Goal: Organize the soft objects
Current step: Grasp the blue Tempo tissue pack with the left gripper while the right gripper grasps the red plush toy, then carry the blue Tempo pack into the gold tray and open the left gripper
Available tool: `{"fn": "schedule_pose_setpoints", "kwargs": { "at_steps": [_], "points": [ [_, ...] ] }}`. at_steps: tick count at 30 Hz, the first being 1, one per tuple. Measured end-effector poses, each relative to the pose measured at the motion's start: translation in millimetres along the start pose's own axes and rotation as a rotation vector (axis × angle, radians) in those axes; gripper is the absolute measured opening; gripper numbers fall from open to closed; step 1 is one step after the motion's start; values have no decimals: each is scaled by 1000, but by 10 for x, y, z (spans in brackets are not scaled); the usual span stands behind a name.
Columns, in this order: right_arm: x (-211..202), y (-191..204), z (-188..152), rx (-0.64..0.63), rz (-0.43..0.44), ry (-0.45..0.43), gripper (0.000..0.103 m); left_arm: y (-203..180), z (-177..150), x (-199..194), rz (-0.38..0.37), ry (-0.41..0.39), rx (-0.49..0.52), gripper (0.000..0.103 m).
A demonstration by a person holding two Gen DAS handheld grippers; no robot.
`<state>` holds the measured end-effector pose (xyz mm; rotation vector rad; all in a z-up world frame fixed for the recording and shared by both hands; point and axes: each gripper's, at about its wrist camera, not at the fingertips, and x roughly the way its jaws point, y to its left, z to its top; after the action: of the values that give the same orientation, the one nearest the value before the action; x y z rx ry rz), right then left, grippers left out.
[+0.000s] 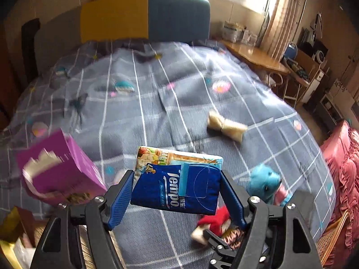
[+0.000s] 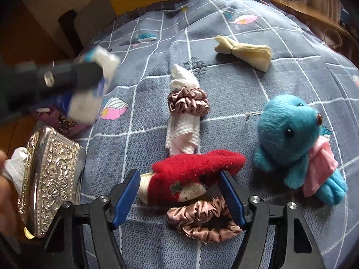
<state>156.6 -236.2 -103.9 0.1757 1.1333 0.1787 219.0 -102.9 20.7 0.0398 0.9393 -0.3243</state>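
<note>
Left wrist: tissue pack between jaws.

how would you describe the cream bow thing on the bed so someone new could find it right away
Start from the grey checked bedspread and look toward the headboard side, beyond the white cloth roll banded by a brown scrunchie. The cream cloth bundle lies alone there. It is the only pale yellow item, pinched at its middle so both ends fan out like a bow.
</note>
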Motion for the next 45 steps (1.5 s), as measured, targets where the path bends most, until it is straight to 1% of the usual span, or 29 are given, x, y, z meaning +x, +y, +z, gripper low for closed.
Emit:
{"fn": "schedule_pose_setpoints", "kwargs": {
  "at_steps": [1,2,5,8,11,14,16,18,21,24,28,32,36,38,41,45],
  "points": [
    [30,28,-7,-20,-20,6,49,47,87,-63,6,-21,-5,75],
    [44,44,-10,-33,-35,3,42,116,186,-136,18,-44,-15,75],
    [56,28,-14,-32,-43,-8,32,459,451,-371,68,-114,-71,75],
    [94,1,-18,-25,-37,3,31,940,574,-568,150,-168,-135,75],
    [109,-51,-8,4,-18,9,32,1503,542,-687,224,-181,-222,75],
    [106,-81,-18,39,7,7,33,1993,406,-776,293,-180,-287,75],
    [111,-75,-23,36,11,7,33,2309,255,-832,326,-172,-334,75],
    [112,-57,-29,23,5,7,34,2540,69,-880,347,-159,-366,75],
    [113,-36,-36,7,-3,4,34,2806,-278,-973,342,-145,-413,75],
    [114,-10,-44,-14,-17,-1,34,3005,-666,-1092,315,-137,-458,75],
    [111,9,-56,-32,-33,-9,34,3195,-1197,-1236,283,-127,-520,75],
    [109,60,-71,-67,-62,-19,34,3340,-1663,-1269,262,-92,-575,75],
    [105,75,-82,-79,-77,-26,34,3478,-1936,-1181,254,-54,-632,76],
    [104,69,-79,-78,-77,-28,34,3551,-2019,-1086,237,-24,-655,76],
    [101,65,-80,-75,-79,-32,34,3605,-2110,-935,243,23,-665,76],
    [100,73,-84,-73,-83,-37,34,3639,-2189,-846,202,13,-698,78]
  ]
}}
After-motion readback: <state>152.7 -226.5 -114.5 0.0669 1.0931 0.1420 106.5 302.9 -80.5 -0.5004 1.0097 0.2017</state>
